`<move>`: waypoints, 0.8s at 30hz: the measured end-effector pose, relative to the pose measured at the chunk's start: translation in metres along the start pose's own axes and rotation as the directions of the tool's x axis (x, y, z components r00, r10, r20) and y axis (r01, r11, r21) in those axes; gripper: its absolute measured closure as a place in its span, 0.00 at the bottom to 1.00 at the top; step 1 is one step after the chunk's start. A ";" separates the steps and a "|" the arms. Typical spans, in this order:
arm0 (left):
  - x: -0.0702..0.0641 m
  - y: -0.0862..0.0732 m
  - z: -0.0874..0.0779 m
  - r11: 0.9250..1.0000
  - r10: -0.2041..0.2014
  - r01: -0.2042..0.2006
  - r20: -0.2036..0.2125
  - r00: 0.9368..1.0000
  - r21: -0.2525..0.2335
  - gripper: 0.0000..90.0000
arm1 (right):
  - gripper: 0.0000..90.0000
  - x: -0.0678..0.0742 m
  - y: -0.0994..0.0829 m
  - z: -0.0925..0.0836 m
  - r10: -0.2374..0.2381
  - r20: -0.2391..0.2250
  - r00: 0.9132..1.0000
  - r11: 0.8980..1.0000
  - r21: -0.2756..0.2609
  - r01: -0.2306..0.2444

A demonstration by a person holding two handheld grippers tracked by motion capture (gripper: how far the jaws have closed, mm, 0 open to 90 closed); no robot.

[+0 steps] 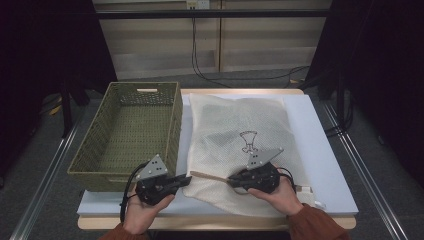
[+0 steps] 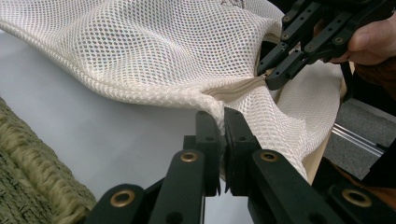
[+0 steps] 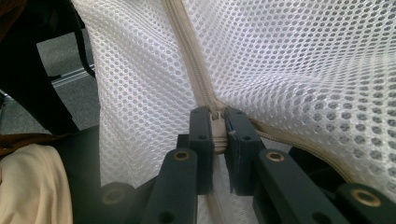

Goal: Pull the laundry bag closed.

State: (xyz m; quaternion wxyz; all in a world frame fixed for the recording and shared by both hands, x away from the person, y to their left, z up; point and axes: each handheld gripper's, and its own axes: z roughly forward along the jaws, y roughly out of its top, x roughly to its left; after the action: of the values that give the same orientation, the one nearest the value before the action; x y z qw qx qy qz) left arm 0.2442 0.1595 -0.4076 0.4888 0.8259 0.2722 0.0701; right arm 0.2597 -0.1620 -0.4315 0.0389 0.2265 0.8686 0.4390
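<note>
While a woven olive-green basket (image 1: pixel 127 132) stands at the left of the white table top (image 1: pixel 320 150), a person works on a white mesh laundry bag (image 1: pixel 235 125) lying just beside it, to its right. From the high view, the left gripper (image 1: pixel 186 180) reaches in from the basket's near corner toward the bag's near edge; its own view shows the jaws pressed together on a fold of the bag's mesh (image 2: pixel 212 105) at the end of the beige zipper (image 2: pixel 236 88). Farther right, the right gripper (image 1: pixel 231 181) meets the same near edge, with the zipper line stretched between the two tools. The right gripper view shows its jaws clamped on the zipper pull (image 3: pixel 218 126), where the closed zipper (image 3: pixel 189 60) runs up the mesh and the two sides part below. A printed dark emblem (image 1: pixel 248 141) marks the bag's middle. Both hands come in from the table's near edge in rust-coloured sleeves (image 1: pixel 312 222).
</note>
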 end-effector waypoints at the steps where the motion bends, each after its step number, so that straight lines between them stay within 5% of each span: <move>1: 0.000 0.000 0.000 1.000 -0.001 0.001 -0.004 1.000 0.001 0.96 | 0.92 0.000 0.000 0.000 -0.001 -0.005 1.000 1.000 -0.001 0.001; 24: -0.001 -0.001 0.000 1.000 0.007 -0.007 0.007 1.000 -0.005 0.96 | 0.92 -0.005 -0.010 -0.006 0.003 0.040 0.999 1.000 0.018 -0.003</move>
State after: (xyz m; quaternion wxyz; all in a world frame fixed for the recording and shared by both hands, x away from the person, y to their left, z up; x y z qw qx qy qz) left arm 0.2427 0.1590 -0.4082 0.4917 0.8257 0.2675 0.0697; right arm 0.2591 -0.1734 -0.4361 0.0536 0.2368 0.8712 0.4267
